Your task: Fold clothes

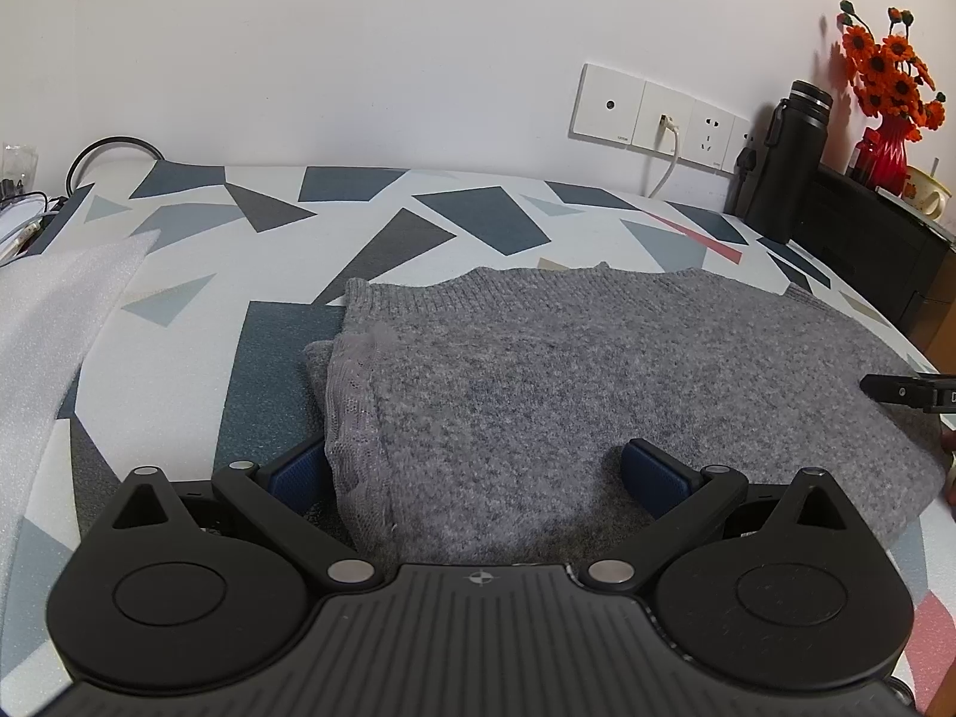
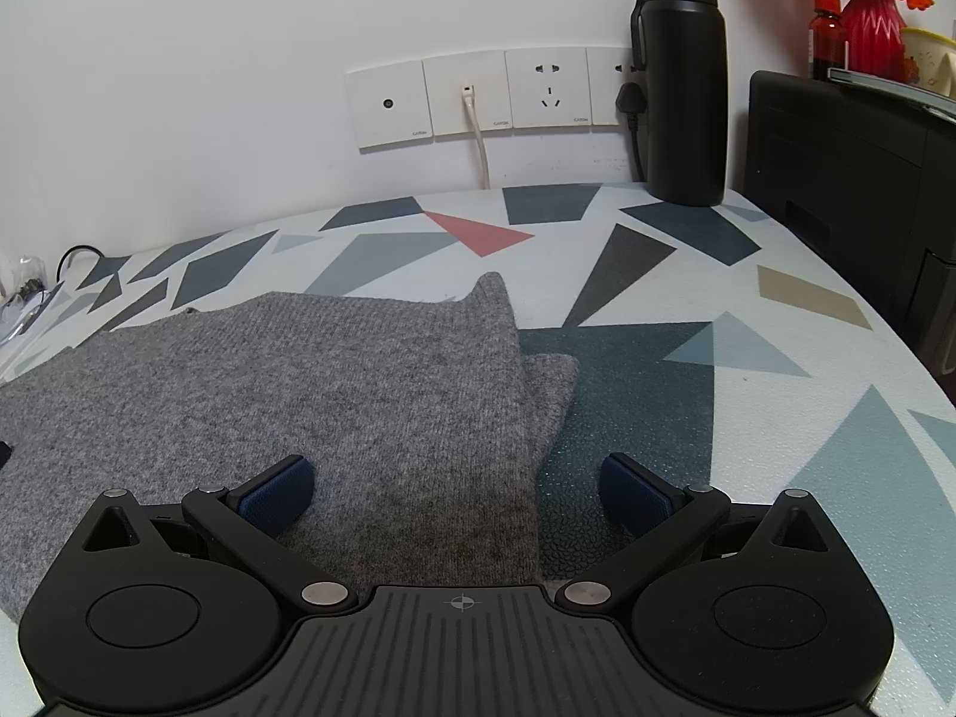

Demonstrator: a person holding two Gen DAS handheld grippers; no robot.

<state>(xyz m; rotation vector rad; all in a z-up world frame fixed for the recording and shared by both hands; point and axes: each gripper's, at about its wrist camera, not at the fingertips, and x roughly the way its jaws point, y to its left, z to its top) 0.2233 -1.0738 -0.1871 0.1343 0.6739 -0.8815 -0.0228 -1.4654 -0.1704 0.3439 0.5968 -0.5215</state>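
Both grippers, fingers spread apart, straddle the near edges of a folded grey knit sweater (image 1: 538, 394).

The left gripper (image 1: 478, 475) spans the sweater's left folded edge, the right gripper (image 2: 457, 487) its right. The fuzzy sweater lies on the tabletop (image 2: 657, 275), patterned with angular patches; beyond the sweater stands a black cylindrical flask (image 2: 684, 83).

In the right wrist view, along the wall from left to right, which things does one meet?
White wall sockets → black bottle → black box, with the red vase standing behind it.
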